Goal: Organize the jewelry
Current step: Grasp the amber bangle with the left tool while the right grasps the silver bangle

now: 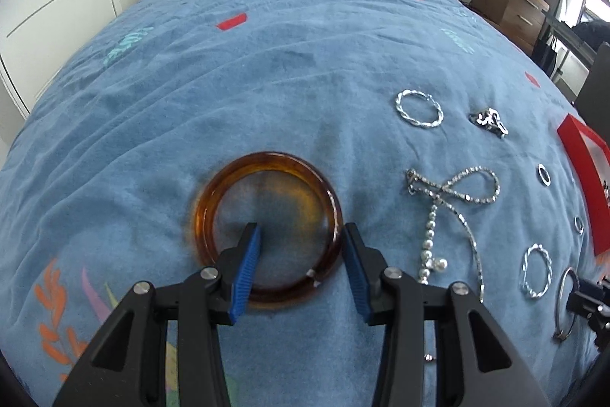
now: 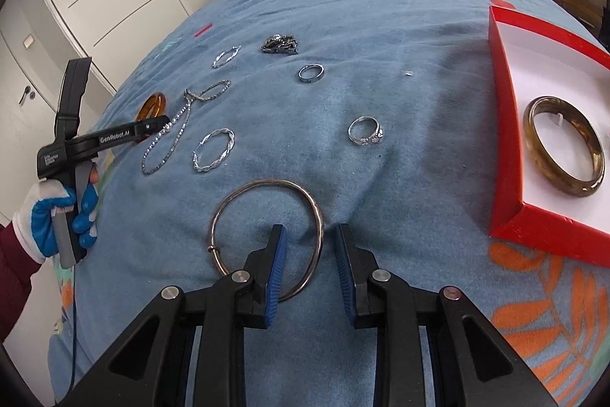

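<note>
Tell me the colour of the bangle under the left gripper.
Translucent amber-brown, tortoiseshell-like: the bangle shows best in the left wrist view, lying on the blue bedspread.

Right claw (image 2: 309, 235) straddles the silver bangle (image 2: 267, 235) wire, pads apart

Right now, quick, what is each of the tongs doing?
Left tongs: open, straddling the rim of the amber translucent bangle, not gripping.
Right tongs: open, straddling the thin silver wire bangle, not gripping.
</note>
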Action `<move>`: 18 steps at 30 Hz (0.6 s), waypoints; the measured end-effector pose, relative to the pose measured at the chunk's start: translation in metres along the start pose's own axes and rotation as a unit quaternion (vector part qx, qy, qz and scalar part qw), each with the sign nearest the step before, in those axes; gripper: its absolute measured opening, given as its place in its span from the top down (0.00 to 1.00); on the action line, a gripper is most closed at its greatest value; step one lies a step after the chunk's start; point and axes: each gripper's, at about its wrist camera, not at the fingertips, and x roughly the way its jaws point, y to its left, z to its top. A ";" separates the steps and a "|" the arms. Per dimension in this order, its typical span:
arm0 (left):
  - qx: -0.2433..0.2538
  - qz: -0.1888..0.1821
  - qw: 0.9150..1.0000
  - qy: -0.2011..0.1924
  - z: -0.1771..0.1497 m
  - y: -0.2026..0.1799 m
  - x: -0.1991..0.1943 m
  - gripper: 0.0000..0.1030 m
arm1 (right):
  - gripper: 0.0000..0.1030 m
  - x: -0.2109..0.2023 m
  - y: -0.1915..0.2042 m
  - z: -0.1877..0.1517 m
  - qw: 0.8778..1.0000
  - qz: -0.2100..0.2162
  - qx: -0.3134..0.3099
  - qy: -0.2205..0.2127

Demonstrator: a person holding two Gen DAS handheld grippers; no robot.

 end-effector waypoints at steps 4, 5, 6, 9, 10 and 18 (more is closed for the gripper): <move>0.015 0.001 1.000 0.001 0.001 -0.005 -0.003 0.87 | 0.92 0.001 -0.002 0.002 1.000 -0.010 -0.003 0.003; 0.020 0.004 1.000 0.000 0.001 -0.008 -0.005 0.90 | 0.93 0.001 -0.003 0.002 1.000 -0.011 -0.003 0.003; 0.023 0.006 1.000 0.000 0.000 -0.008 -0.007 0.91 | 0.94 0.000 -0.003 0.002 1.000 -0.012 -0.004 0.004; 0.018 0.009 1.000 0.002 -0.004 -0.007 -0.016 0.91 | 0.95 -0.005 -0.002 0.002 1.000 -0.013 -0.004 0.002; 0.016 0.013 1.000 0.001 -0.006 -0.006 -0.021 0.91 | 0.95 -0.008 -0.002 0.001 1.000 -0.012 -0.003 0.000; -0.004 0.009 1.000 -0.018 -0.025 0.002 -0.067 0.92 | 0.95 -0.035 0.009 -0.008 0.999 -0.024 -0.016 -0.014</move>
